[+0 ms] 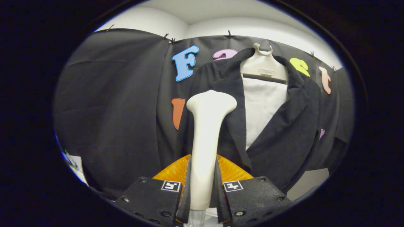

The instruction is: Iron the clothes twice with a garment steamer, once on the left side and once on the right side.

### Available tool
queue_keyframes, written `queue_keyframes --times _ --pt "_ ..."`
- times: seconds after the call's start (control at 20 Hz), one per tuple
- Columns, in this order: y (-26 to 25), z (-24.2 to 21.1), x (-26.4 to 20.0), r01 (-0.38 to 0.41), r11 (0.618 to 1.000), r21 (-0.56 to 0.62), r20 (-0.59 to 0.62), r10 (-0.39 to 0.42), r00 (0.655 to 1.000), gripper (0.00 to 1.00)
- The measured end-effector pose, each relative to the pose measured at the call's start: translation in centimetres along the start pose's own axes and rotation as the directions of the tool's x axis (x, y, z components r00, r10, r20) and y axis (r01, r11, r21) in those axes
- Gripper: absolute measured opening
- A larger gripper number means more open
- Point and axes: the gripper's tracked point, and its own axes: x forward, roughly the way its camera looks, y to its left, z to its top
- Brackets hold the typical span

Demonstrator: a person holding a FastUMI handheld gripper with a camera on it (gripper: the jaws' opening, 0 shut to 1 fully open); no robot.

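- The gripper (203, 186) sits at the bottom centre of the frame, its two fingers clamped on the steamer (206, 132), one against each side of the handle.
- The steamer stands upright between the fingers, and its flared head reaches the middle of the frame.
- Just behind the head hangs the jacket (284, 126), dark and open at the front, filling the centre and right of the frame.
- A pale hanger (263, 64) holds it at upper centre right, and a white lining (262, 107) shows between the lapels.
- The head overlaps the lapel on the left of the opening; whether it touches the cloth I can't tell.
- To my eye this is a pass on that lapel's side, about mid-height.
- Next, I'd say, a steady stroke along that panel with the head kept close, then a shift across the opening to the panel on the right of the frame.
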Motion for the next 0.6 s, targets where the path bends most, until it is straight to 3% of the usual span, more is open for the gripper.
queue_keyframes --times 0.6 --pt "-0.8 -7.9 -1.8 -0.037 0.999 0.018 -0.131 0.039 0.991 0.36"
